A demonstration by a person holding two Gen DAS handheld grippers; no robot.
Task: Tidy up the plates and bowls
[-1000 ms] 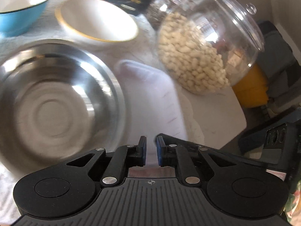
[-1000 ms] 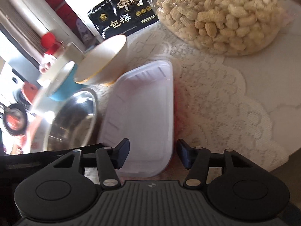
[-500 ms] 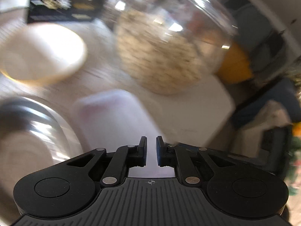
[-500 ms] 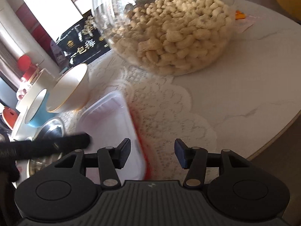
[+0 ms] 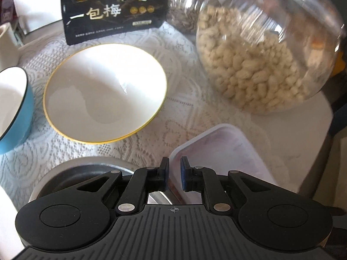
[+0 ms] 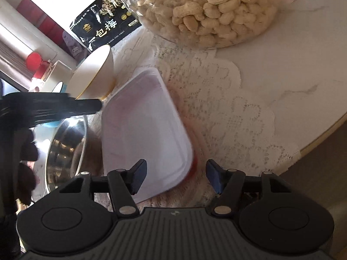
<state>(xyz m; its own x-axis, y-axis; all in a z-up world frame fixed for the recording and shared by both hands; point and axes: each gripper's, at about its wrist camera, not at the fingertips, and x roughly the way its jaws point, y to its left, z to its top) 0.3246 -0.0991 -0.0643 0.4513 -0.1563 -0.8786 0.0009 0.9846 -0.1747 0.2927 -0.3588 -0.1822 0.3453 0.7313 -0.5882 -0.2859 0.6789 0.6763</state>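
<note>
A white bowl with a yellow rim (image 5: 104, 91) stands on the lace cloth; it also shows in the right wrist view (image 6: 93, 73). A blue bowl (image 5: 15, 110) is at the left edge. A steel bowl (image 5: 86, 169) lies under my left gripper (image 5: 173, 173), whose jaws are nearly closed with nothing between them, above the gap between the steel bowl and a white rectangular plastic tray (image 5: 221, 156). My right gripper (image 6: 175, 178) is open over the near end of the tray (image 6: 143, 130). The steel bowl (image 6: 67, 143) lies left of the tray.
A large glass jar of peanuts (image 5: 260, 60) stands at the back right, also seen in the right wrist view (image 6: 206, 10). A black snack bag (image 5: 112, 8) stands behind the bowls. The round table's edge (image 6: 321, 138) runs to the right.
My left gripper swung right, then back left and forward, so the yellow-rimmed bowl is now ahead and the steel bowl beneath. My right gripper shifted over the tray's near end.
</note>
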